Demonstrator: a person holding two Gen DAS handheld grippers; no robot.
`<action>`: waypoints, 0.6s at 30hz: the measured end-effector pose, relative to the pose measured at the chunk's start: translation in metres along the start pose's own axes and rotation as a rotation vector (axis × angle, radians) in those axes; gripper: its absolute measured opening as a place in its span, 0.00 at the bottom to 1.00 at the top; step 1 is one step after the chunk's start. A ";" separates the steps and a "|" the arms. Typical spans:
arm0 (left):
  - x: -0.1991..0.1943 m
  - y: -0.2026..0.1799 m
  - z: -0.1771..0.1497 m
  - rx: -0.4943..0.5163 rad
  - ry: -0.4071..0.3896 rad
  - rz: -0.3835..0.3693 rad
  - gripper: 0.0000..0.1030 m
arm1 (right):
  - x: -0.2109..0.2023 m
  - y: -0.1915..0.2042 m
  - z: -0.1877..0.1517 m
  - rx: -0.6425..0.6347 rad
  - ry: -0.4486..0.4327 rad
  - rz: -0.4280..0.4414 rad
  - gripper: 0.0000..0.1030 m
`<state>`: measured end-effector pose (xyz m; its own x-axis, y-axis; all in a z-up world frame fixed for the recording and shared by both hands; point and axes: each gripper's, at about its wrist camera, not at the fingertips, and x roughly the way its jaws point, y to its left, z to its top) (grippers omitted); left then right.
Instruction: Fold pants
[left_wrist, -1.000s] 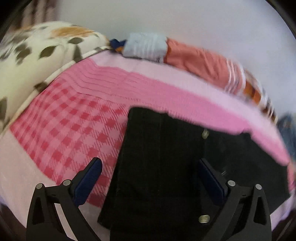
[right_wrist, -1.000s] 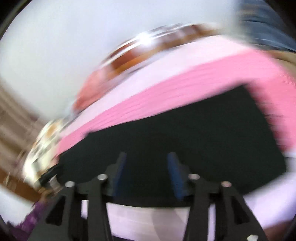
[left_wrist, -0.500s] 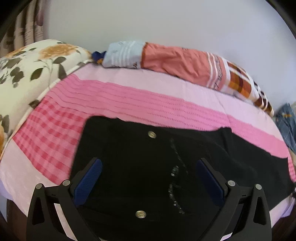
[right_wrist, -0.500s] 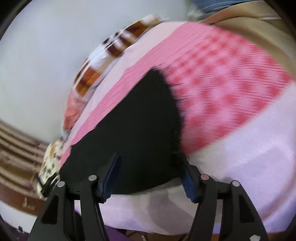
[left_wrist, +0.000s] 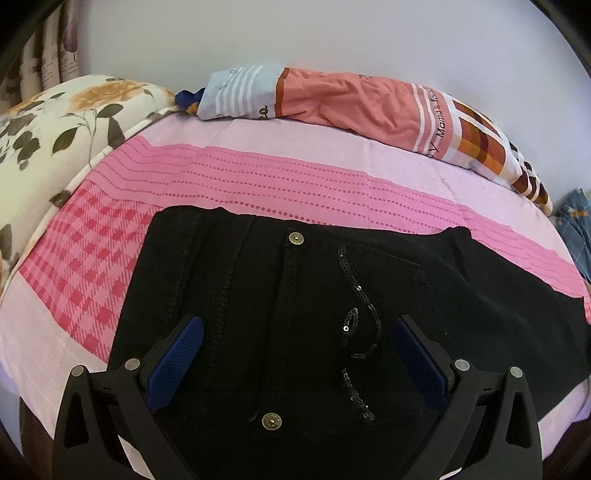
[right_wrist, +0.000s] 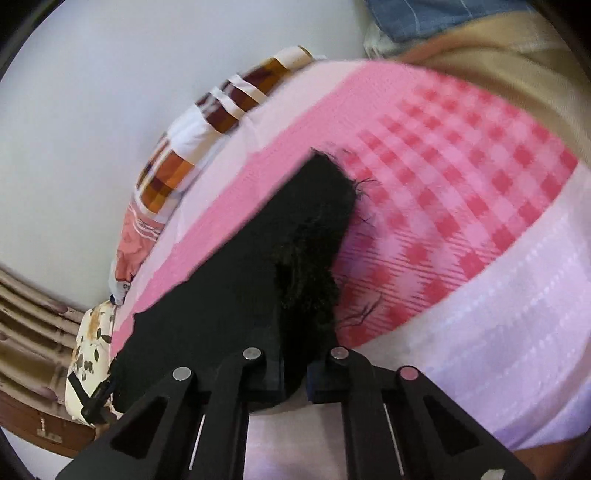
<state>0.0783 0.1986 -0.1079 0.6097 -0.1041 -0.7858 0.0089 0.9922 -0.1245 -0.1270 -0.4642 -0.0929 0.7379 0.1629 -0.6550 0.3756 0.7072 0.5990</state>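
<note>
where half a sec ago the right gripper (right_wrist: 293, 373) stood wide over the hem, its fingers are now closing on the frayed leg end of the black pants (left_wrist: 280, 295), lying flat on the pink bed (left_wrist: 258, 177). left gripper (left_wrist: 295, 354) hovers released above the waistband w/ nothing gripped, so the fold can prob start from the hem.

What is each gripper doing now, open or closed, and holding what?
Left gripper: jaws open over the pants, holding nothing.
Right gripper: jaws closing on the frayed hem of the pants.

Matt black denim pants (left_wrist: 258, 295), metal studs
</note>
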 end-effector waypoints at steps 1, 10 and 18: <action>-0.001 0.001 0.000 -0.003 -0.004 -0.008 0.98 | -0.006 0.015 0.001 -0.039 -0.015 -0.011 0.07; -0.016 0.015 0.000 -0.055 -0.023 -0.109 0.98 | 0.002 0.232 -0.025 -0.502 -0.024 0.048 0.07; -0.031 0.022 -0.003 -0.055 -0.049 -0.162 0.98 | 0.136 0.319 -0.133 -0.755 0.225 0.002 0.07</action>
<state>0.0574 0.2232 -0.0879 0.6414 -0.2579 -0.7226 0.0679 0.9572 -0.2814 0.0182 -0.1245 -0.0521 0.5769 0.2430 -0.7798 -0.1677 0.9696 0.1781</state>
